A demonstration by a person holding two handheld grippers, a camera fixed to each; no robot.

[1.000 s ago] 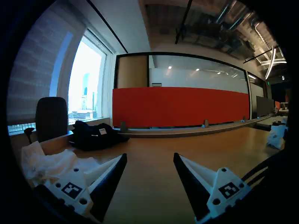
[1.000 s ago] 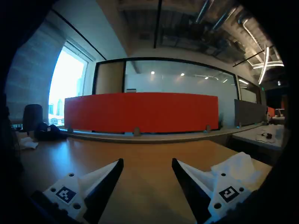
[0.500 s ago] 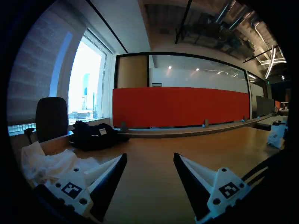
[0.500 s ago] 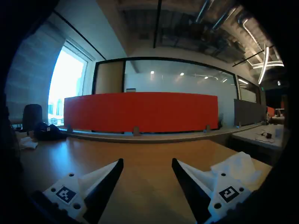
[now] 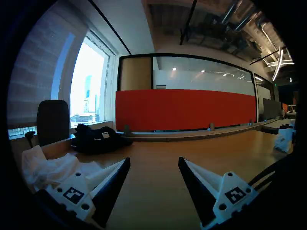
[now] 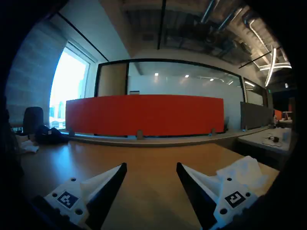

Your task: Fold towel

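Observation:
A crumpled white towel point(image 5: 50, 168) lies on the wooden table point(image 5: 161, 161) at the lower left of the left gripper view, just beyond my left finger. My left gripper point(image 5: 154, 163) stands open low over the table with nothing between its fingers. In the right gripper view a second white cloth point(image 6: 245, 170) sits by the table's right edge, partly behind the right finger. My right gripper point(image 6: 151, 168) is open too, over bare wood point(image 6: 149, 153). Far left in that view the first white towel point(image 6: 28, 146) looks small.
A black bag or garment point(image 5: 98, 140) lies at the table's back left near a dark office chair point(image 5: 51, 120). A red divider panel point(image 5: 184, 109) runs along the table's far edge. Another white item point(image 5: 284, 140) sits at the far right. A neighbouring desk point(image 6: 264, 143) stands to the right.

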